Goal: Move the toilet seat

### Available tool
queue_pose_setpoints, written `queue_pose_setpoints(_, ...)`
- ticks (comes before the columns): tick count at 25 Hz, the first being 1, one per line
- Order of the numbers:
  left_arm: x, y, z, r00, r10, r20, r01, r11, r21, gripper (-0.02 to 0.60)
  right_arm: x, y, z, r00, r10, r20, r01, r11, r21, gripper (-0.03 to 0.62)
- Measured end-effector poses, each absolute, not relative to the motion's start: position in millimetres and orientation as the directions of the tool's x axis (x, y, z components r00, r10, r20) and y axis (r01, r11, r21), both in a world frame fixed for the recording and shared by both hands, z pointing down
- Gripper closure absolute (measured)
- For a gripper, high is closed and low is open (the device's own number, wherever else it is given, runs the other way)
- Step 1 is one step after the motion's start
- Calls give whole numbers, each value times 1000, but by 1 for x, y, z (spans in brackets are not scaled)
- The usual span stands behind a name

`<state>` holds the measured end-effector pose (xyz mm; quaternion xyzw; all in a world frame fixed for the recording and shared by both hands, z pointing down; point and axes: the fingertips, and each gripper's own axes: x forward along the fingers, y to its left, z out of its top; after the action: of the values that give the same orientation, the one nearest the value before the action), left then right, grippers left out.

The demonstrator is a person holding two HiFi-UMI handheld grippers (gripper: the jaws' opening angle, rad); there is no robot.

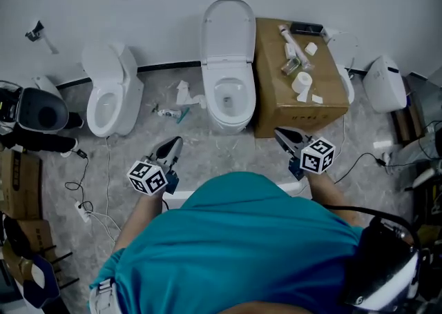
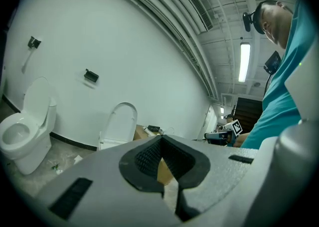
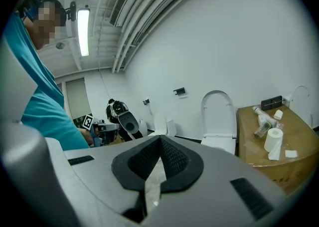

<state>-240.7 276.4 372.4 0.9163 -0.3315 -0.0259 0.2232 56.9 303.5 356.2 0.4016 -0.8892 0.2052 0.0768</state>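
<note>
Head view: left gripper [image 1: 175,143] and right gripper [image 1: 279,133], both closed, near toilet [image 1: 228,121].

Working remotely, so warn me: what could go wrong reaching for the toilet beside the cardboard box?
Both the left gripper and right gripper are shut; they likely cannot take the raised lid until opened. Loose toilet rolls sit on the cardboard box right beside that toilet; a right-side swing may knock them off. Floor cables could snag a foot.

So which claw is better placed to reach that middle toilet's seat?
Probably left: the left claw faces the middle toilet across the floor, while the right claw sits right by the cardboard box. Both are shut and empty.
</note>
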Motion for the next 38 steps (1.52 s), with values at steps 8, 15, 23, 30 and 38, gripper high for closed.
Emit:
queue_pose_setpoints(8,-191,221,386,746,-648,151,-644,-645,412,578,113,228,385,-701,-660,271,-709,603,-365,595)
queue_pose_setpoints(15,-110,147,384,650,-740,172,-723,-532,441,578,170,125,400,-809,-526,262,-588,725,-359,595)
queue_pose_setpoints(23,-31,92,390,645,-720,255,-744,-515,426,578,207,45,413,-865,-428,262,-499,788,-360,595)
queue_pose_setpoints(30,-30,59,420,675,-669,311,-725,-522,450,578,194,18,448,-856,-407,317,-508,774,-377,595)
queue_pose_setpoints(38,-83,12,452,782,-539,312,-619,-619,482,578,123,-22,458,-788,-476,390,-604,722,-339,594)
